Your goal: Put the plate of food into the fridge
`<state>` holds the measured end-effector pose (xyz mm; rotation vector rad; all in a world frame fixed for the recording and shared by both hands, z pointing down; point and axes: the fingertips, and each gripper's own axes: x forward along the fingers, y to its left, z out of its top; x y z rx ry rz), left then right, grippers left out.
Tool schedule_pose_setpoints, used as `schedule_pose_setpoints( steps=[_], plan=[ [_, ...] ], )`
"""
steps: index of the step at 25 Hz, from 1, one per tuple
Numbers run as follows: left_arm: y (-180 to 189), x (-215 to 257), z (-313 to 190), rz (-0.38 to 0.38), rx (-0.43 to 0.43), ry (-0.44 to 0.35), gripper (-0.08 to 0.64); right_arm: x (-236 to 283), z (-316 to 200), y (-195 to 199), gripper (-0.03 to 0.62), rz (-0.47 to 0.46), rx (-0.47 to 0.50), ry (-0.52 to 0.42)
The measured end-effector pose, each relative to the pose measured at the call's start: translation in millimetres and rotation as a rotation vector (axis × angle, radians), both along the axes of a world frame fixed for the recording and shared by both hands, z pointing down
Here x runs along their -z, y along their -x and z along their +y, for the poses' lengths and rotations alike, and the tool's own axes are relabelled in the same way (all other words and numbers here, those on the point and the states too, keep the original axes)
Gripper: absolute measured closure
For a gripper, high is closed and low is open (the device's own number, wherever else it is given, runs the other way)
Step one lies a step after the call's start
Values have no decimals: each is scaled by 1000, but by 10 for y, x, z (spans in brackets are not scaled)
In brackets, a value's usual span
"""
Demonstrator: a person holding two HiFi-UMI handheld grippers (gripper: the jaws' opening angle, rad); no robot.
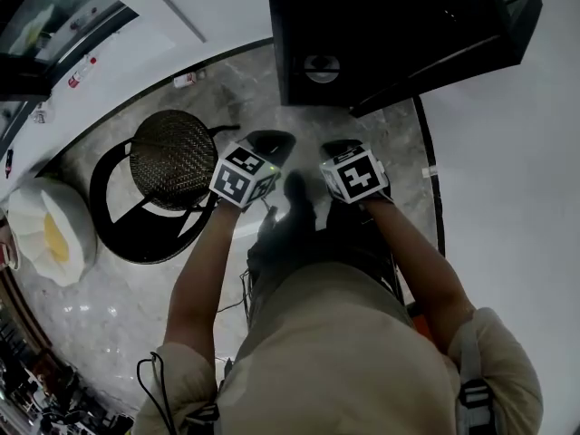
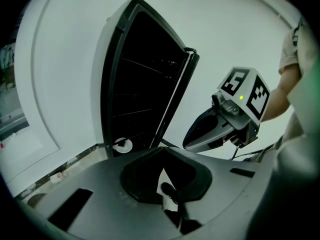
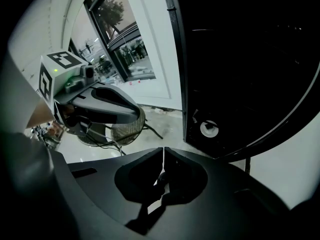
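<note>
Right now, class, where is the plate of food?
The plate of food sits at the bottom of the open black fridge, top centre in the head view, up and right of the woven chair.

The fridge (image 1: pixel 390 34) runs off the top edge of the head view. Its inside is so dark that I make out only faint shelf lines in the left gripper view. The round white plate (image 1: pixel 322 68) low inside it is too small in all 3 views for me to tell what lies on it. My own torso (image 1: pixel 344 352) hides the floor beneath me. The clutter (image 1: pixel 36 397) in the bottom left corner is blurred and cut by the edge.
</note>
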<state>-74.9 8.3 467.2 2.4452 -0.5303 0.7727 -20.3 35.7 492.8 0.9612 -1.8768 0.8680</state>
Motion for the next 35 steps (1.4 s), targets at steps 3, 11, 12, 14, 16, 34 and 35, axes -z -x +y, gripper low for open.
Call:
schedule_pose_setpoints(
  steps=[3,11,12,14,16,34,35],
  plan=[
    [5,31,52,-8,-3,-5,549,73,48,73,568,21,67,-20],
    [74,59,86,-46,55,-25,549,151,190,247,568,14,219,-29],
    [80,66,100,-50,60,-24,549,153,226,259,568,6,228,-22],
    [69,90,122,-54,69,-26,549,167,271,242,568,4,244,-23],
    [44,119,117,-59,79,-30,549,190,286,204,568,-2,253,-25],
    [-276,332,-8,-110,139,-78,549,331,88,-139,568,-33,342,-45],
    [-293,339,-7,-112,143,-79,549,342,86,-153,568,-34,349,-47]
  ],
)
